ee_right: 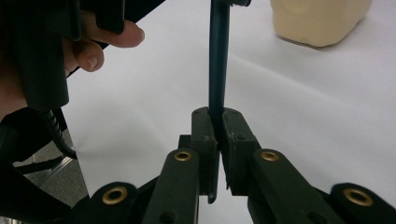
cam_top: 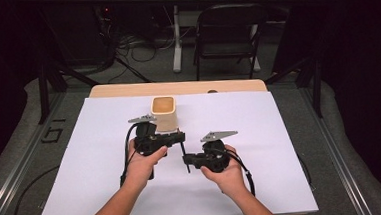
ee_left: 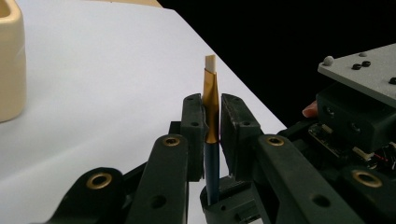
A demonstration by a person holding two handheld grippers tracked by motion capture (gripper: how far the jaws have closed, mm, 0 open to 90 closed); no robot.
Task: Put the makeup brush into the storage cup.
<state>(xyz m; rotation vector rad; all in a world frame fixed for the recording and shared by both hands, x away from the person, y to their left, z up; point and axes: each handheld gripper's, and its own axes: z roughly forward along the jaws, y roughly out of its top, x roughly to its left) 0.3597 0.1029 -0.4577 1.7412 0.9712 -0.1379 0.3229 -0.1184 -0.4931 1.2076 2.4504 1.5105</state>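
On the table (cam_top: 97, 91) lies a big white sheet (cam_top: 81, 159), and a cream cup (cam_top: 164, 112) stands upright toward its far middle. Near the sheet's centre, just in front of the cup, both hands work together. The left gripper (cam_top: 180, 136) sits close beside the cup's base, and the right gripper (cam_top: 185, 160) is a little nearer the person, the two almost tip to tip.

Between them hangs a brush (ee_left: 210, 116). The left gripper (ee_left: 212, 135) is clamped around its gold ferrule, with the short pale bristles sticking up past the pads. The right gripper (ee_right: 215, 140) is closed on the dark blue handle (ee_right: 218, 60) lower down, whose end pokes out below the pads.

Judging from this, the brush is already picked up and is shared between both grippers, a handover or a re-grip. What is likely left is for one gripper to let go and the other to carry the brush to the cup and drop it in; the cup looks empty from above.

The brush is thin and straight: blue handle, gold ferrule, flat whitish tip that looks clean.
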